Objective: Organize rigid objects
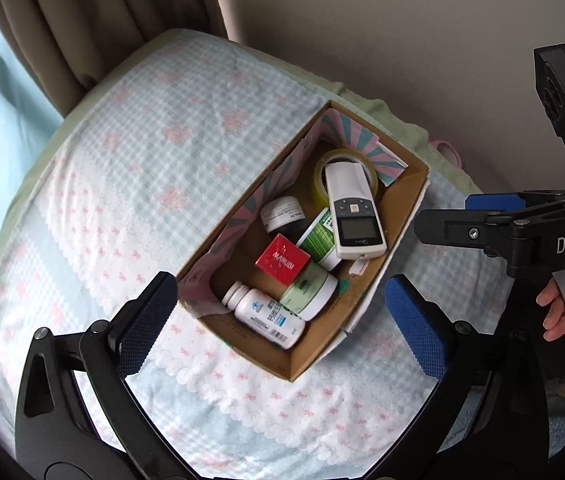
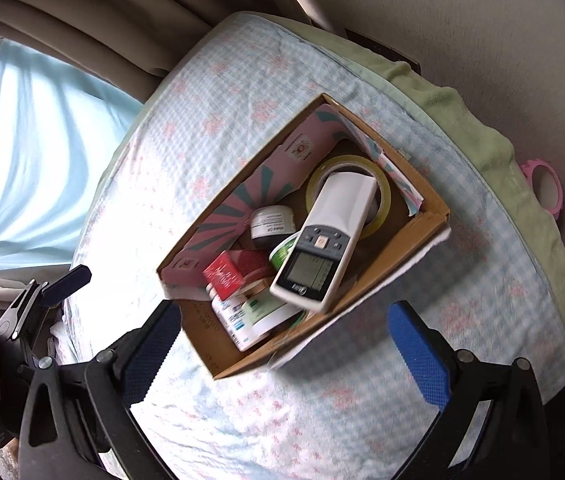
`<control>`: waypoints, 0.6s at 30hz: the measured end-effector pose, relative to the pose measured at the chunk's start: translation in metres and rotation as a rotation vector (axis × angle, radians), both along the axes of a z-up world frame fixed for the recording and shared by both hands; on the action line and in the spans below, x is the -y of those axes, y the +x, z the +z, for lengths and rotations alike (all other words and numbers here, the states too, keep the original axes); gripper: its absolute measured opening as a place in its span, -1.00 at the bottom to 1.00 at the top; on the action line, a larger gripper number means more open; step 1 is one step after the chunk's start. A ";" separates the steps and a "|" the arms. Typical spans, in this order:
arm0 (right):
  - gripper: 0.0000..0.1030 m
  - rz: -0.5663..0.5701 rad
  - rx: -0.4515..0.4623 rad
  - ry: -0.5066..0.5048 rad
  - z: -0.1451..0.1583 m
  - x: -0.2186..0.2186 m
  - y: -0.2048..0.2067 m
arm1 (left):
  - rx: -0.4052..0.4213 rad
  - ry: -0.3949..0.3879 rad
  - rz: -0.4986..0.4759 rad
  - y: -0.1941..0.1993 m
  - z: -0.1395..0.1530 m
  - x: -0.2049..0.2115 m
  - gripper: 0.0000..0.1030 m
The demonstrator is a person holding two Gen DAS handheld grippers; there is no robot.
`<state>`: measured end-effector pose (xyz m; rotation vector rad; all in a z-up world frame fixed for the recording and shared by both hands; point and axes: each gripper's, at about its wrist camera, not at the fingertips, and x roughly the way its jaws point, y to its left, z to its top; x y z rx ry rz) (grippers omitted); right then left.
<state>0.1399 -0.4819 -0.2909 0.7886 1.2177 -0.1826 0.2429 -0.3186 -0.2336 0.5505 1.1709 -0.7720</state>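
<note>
A cardboard box point(image 1: 398, 216) sits toward the far edge of a desk draped in a checked cloth point(image 1: 130, 184). Both the left gripper point(image 1: 280, 312) and right gripper point(image 2: 284, 330) hang above it, jaws wide apart and empty. Inside, a white remote point(image 1: 356, 212) lies propped on a tape roll point(image 1: 320, 184) and a green jar point(image 1: 318, 236), above a red carton point(image 1: 282, 259) and a pill bottle point(image 1: 264, 314). Risk: the remote looks perched and may slide if nudged; a pink ring point(image 2: 544, 188) lies near the far edge
</note>
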 end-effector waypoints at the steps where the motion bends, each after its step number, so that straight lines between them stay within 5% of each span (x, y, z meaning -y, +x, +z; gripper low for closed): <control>1: 0.99 0.006 0.007 -0.005 0.009 -0.007 -0.003 | 0.009 -0.002 0.009 -0.006 0.008 -0.008 0.99; 6: 0.99 0.064 0.039 -0.071 0.054 -0.044 -0.017 | 0.065 -0.016 0.070 -0.038 0.054 -0.059 0.99; 12: 0.99 0.166 0.098 -0.177 0.113 -0.098 -0.036 | 0.104 -0.097 0.267 -0.076 0.115 -0.145 0.99; 18: 0.99 0.290 0.302 -0.389 0.194 -0.162 -0.061 | 0.333 -0.214 0.504 -0.132 0.191 -0.229 0.99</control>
